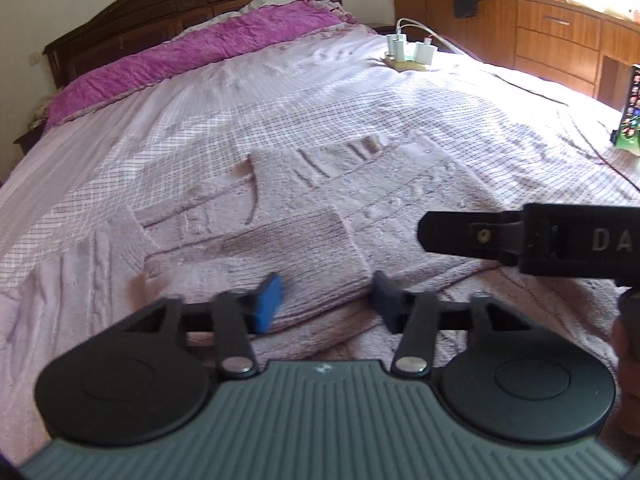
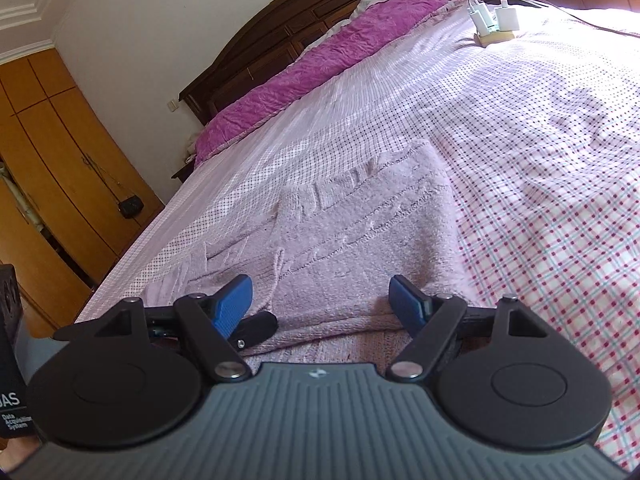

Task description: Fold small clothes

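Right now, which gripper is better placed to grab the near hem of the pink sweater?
Probably the left gripper: its open jaws straddle the pink sweater's folded near edge. The right gripper, also open, looks slightly higher.

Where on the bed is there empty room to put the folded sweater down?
Bare checked bedspread lies right of the pink sweater, up to the chargers. More lies between the sweater and the magenta pillow. Both grippers crowd its near edge.

bed (image 1: 132,160) with checked lilac-pink cover carried everything. pale pink knit garment (image 2: 360,240) lay flat just ahead of both tools' fingers. magenta quilt (image 1: 200,56) sat far ahead by the headboard. white chargers (image 1: 408,50) lay far ahead, right.
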Demonstrator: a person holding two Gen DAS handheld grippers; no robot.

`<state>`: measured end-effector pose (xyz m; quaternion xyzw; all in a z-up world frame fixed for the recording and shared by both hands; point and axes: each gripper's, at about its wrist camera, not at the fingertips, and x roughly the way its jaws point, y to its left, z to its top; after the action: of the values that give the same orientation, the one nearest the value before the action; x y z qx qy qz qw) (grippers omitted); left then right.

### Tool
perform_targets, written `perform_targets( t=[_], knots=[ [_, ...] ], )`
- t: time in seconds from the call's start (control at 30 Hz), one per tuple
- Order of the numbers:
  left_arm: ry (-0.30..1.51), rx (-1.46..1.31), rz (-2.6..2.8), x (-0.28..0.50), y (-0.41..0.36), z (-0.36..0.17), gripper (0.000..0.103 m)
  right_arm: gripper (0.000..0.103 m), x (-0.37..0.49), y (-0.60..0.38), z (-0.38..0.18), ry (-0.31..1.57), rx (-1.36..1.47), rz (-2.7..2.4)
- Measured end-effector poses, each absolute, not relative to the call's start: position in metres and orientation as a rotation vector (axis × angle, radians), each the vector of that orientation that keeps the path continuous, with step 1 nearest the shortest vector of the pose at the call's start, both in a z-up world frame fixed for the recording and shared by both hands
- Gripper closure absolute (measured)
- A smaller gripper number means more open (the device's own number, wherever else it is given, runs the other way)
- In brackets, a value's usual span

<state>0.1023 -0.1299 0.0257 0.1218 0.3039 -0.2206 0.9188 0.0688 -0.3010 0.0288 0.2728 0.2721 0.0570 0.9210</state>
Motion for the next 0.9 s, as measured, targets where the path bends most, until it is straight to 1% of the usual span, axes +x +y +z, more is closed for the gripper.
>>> perform_targets(
  t=[0.03, 0.07, 0.17, 0.33, 0.57, 0.83, 0.9],
  knots=[
    [0.620, 0.245, -0.463, 0.101, -0.130, 0.026, 0.080, 0.022, 0.070, -0.300, 0.028, 0.558, 0.559, 0.117],
    [0.615, 0.242, -0.462, 0.101, -0.130, 0.028, 0.089, 0.022, 0.070, -0.299, 0.028, 0.557, 0.555, 0.116],
    [0.606, 0.210, -0.444, 0.102, -0.126, 0.033, 0.092, 0.022, 0.069, -0.299, 0.026, 0.554, 0.544, 0.117],
    [0.560, 0.144, -0.373, 0.103, -0.103, 0.053, 0.093, 0.021, 0.068, -0.296, 0.024, 0.552, 0.527, 0.117],
    [0.491, 0.081, -0.213, 0.109, -0.044, 0.082, 0.093, 0.021, 0.067, -0.291, 0.024, 0.550, 0.502, 0.114],
    [0.555, 0.029, -0.006, 0.126, 0.029, 0.067, 0.093, 0.021, 0.068, -0.287, 0.024, 0.553, 0.475, 0.110],
    [0.591, 0.015, 0.038, 0.129, 0.045, 0.059, 0.091, 0.020, 0.069, -0.288, 0.024, 0.553, 0.471, 0.110]
  ],
)
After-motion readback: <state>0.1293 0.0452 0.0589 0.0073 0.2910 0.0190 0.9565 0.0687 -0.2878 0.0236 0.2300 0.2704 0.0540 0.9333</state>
